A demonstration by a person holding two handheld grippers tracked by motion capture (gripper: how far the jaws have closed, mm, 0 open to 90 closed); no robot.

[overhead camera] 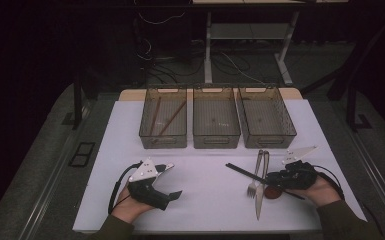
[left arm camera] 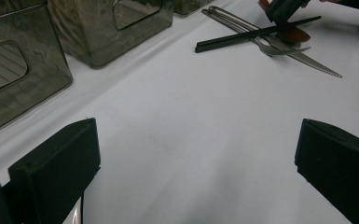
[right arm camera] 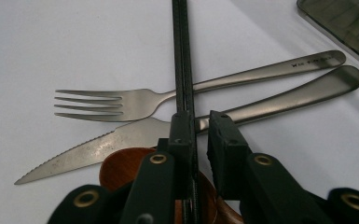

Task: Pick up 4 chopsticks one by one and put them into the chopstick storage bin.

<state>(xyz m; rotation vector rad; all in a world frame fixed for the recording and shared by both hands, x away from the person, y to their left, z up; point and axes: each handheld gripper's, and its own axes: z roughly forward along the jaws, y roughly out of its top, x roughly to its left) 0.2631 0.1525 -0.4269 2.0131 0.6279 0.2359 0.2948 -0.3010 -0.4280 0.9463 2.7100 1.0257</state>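
Note:
A black chopstick (overhead camera: 240,170) lies slanted across a steel fork (overhead camera: 253,186) and a steel knife (overhead camera: 258,200) at the right front of the white mat. A brown wooden spoon (overhead camera: 272,193) lies under them. My right gripper (overhead camera: 273,178) points left over this pile. Seen from the right gripper (right arm camera: 200,123), the chopstick (right arm camera: 181,56) runs between the nearly closed jaws. It rests against the left-hand jaw, and a thin gap shows at the other. The fork (right arm camera: 135,102), knife (right arm camera: 98,149) and spoon (right arm camera: 121,170) lie below. My left gripper (overhead camera: 174,180) rests open on the mat at front left, with nothing between its jaws (left arm camera: 198,135).
Three smoky clear bins stand in a row at the back of the mat: the left bin (overhead camera: 163,145) holds brown chopsticks (overhead camera: 172,119), and the middle bin (overhead camera: 216,144) and right bin (overhead camera: 269,143) look bare. The mat (overhead camera: 205,185) is bare between the grippers.

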